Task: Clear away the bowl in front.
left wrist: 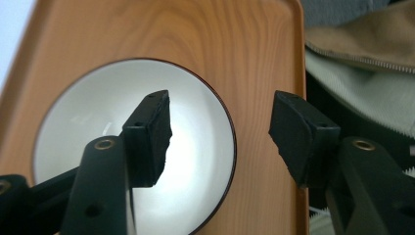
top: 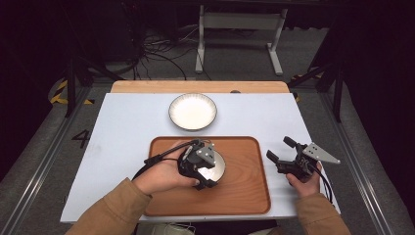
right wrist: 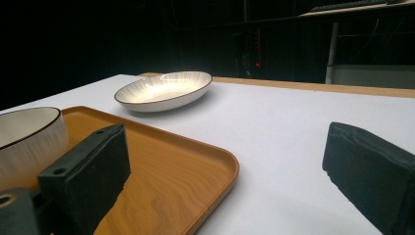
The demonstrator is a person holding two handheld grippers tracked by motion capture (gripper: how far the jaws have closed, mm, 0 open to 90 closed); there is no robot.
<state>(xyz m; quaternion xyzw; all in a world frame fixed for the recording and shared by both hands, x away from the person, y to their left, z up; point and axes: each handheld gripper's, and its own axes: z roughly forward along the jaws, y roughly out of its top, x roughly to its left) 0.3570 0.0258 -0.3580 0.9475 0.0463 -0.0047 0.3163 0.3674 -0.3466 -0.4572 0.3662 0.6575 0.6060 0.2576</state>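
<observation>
Left gripper (top: 204, 171) sits over the wooden tray (top: 244, 196), pointing down at the small white bowl (top: 219, 165). Jaws are spread, nothing pinched. In the left gripper view one finger (left wrist: 149, 132) hangs over the bowl's (left wrist: 73, 127) inside, the other finger (left wrist: 298, 134) is past its dark rim, over bare tray (left wrist: 254, 63) near the tray's edge. Can't tell if either pad touches the bowl.

Beyond my left fingers, off the tray on the white table (top: 122, 127), a shallow white plate (top: 193, 111) with a dark rim, well apart from both grippers.

Right gripper (top: 282, 150) is just right of the tray, over the table, jaws spread wide and empty. In the right gripper view my left finger (right wrist: 93, 169) is over the tray's (right wrist: 195, 166) corner, right finger (right wrist: 372, 171) over the table (right wrist: 293, 117). Bowl (right wrist: 27, 137) sits left of the fingers, plate (right wrist: 164, 90) ahead and left.
</observation>
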